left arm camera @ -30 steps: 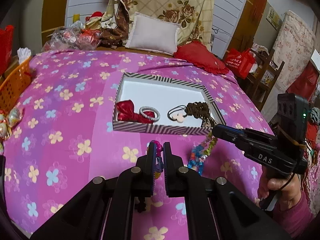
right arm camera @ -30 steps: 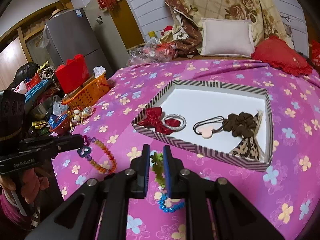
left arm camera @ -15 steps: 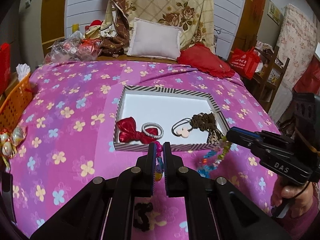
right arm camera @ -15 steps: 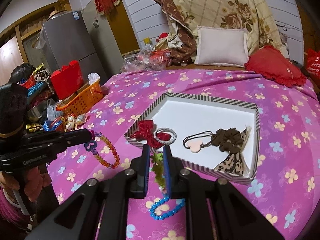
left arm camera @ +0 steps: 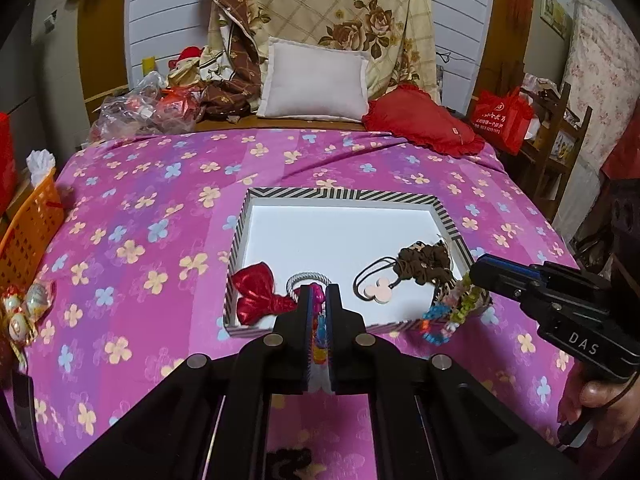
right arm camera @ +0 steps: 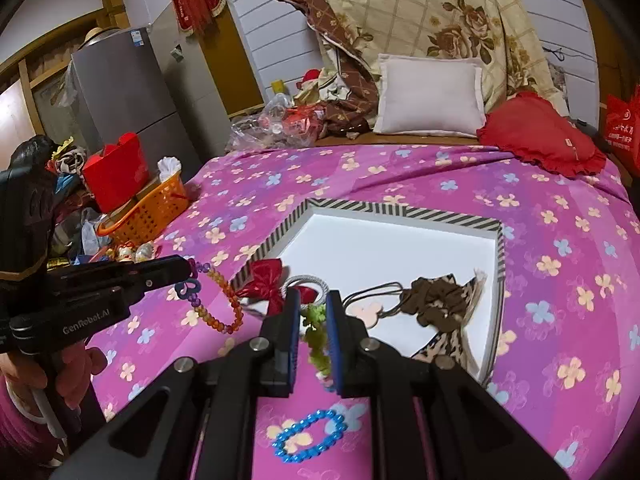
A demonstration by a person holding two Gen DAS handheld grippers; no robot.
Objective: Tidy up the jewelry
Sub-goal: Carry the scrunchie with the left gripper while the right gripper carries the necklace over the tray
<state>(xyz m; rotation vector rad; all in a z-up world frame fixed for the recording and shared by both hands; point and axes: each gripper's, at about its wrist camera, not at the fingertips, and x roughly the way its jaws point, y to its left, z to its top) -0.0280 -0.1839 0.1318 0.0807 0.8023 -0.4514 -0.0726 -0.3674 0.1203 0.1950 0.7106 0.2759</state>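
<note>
Two grippers we are holding over the bed (left arm camera: 132, 184) near the striped tray (left arm camera: 340, 194): left gripper (left arm camera: 319, 300) pinching an orange-and-purple bead bracelet (right arm camera: 218, 300), right gripper (right arm camera: 313, 312) pinching a green-and-blue bead string (right arm camera: 316, 336) in its jaws.

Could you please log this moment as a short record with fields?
left hand-held gripper: shut on orange bead bracelet
right hand-held gripper: shut on green bead strand
striped tray: on the bedspread, holds red bow, silver hair tie, brown scrunchie
blue bead bracelet: lies on bedspread, outside tray
</note>
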